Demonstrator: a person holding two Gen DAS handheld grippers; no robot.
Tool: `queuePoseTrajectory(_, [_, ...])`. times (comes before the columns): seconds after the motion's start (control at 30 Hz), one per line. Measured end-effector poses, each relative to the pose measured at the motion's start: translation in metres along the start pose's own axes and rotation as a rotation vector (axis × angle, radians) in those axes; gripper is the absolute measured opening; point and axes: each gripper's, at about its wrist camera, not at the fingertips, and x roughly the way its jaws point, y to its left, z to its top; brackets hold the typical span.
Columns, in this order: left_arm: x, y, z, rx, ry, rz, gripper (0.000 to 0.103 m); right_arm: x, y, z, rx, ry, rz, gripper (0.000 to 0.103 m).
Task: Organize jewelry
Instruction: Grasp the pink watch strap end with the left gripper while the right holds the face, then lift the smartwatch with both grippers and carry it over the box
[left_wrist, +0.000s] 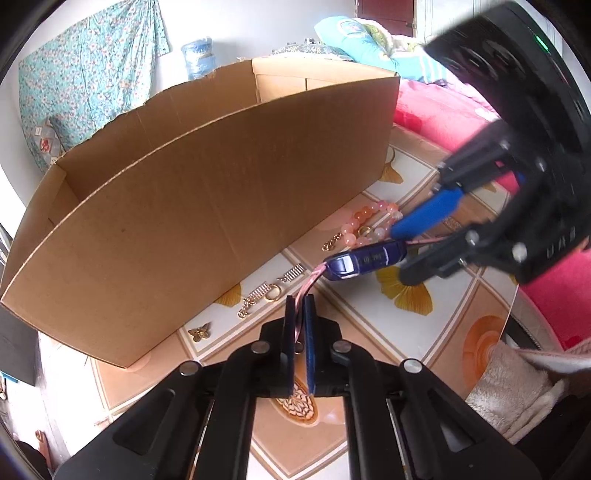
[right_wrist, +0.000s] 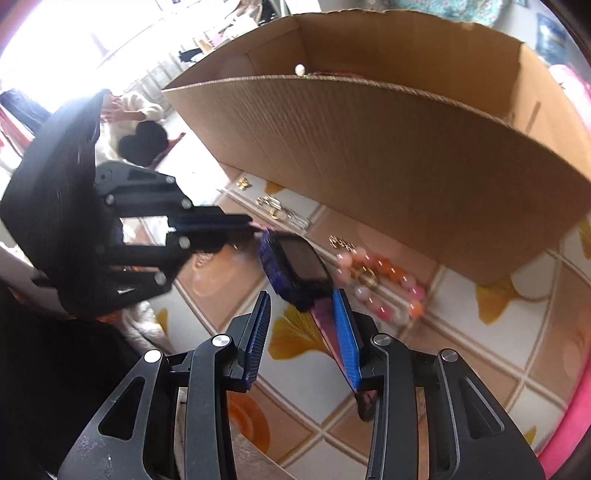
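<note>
A watch (left_wrist: 364, 260) with a dark blue case and pink strap hangs just above the patterned surface in front of a big cardboard box (left_wrist: 184, 203). My left gripper (left_wrist: 299, 306) is shut on one end of the pink strap (left_wrist: 306, 286). My right gripper (right_wrist: 301, 295) is open around the watch (right_wrist: 295, 266); the other strap end (right_wrist: 327, 325) lies along its right finger only. From the right wrist, the left gripper (right_wrist: 253, 223) pinches the strap at the left. A pink and orange bead bracelet (left_wrist: 369, 221) lies behind the watch.
Small gold pieces (left_wrist: 258, 295) and a butterfly charm (left_wrist: 199, 331) lie along the box's front wall (right_wrist: 406, 166). A white bead (right_wrist: 300, 69) shows inside the box. Pink bedding (left_wrist: 443, 110) lies right, and a person (right_wrist: 136, 122) sits behind the left gripper.
</note>
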Motion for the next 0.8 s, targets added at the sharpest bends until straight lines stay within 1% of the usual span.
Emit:
queuePoseTrajectory(0.1, [0.004,0.004,0.006,-0.001,0.006,-0.002,0.004,-0.003,0.002,-0.011,0.0,-0.025,-0.093,0.035])
queuePoseTrajectory(0.2, [0.006,0.005,0.008,-0.003,0.01,-0.002,0.004,-0.002,0.005,-0.019,0.001,-0.043,-0.188,0.029])
queuePoseTrajectory(0.23, [0.007,0.004,0.008,-0.002,0.01,-0.001,0.004,-0.002,0.005,-0.021,0.005,-0.053,-0.22,0.024])
queuePoseTrajectory(0.3, [0.007,0.001,0.009,0.001,0.011,0.003,0.004,-0.002,0.005,-0.024,0.027,-0.062,-0.253,0.014])
queuePoseTrajectory(0.43, [0.005,-0.001,0.007,0.01,-0.005,0.008,0.003,-0.006,0.01,-0.026,0.046,-0.09,-0.326,0.004])
queuePoseTrajectory(0.53, [0.0,-0.004,0.006,0.015,-0.028,0.013,0.003,-0.011,0.019,-0.03,0.053,-0.117,-0.374,0.003])
queuePoseTrajectory(0.7, [-0.02,-0.002,0.004,0.0,-0.079,-0.004,0.003,-0.025,0.037,-0.035,0.082,-0.143,-0.411,0.003])
queuePoseTrajectory(0.77, [-0.031,-0.002,0.004,-0.004,-0.102,-0.012,0.003,-0.039,0.048,-0.036,0.084,-0.157,-0.437,0.002])
queuePoseTrajectory(0.8, [-0.038,-0.002,0.005,-0.005,-0.117,-0.014,0.003,-0.044,0.054,-0.032,0.087,-0.164,-0.445,0.002])
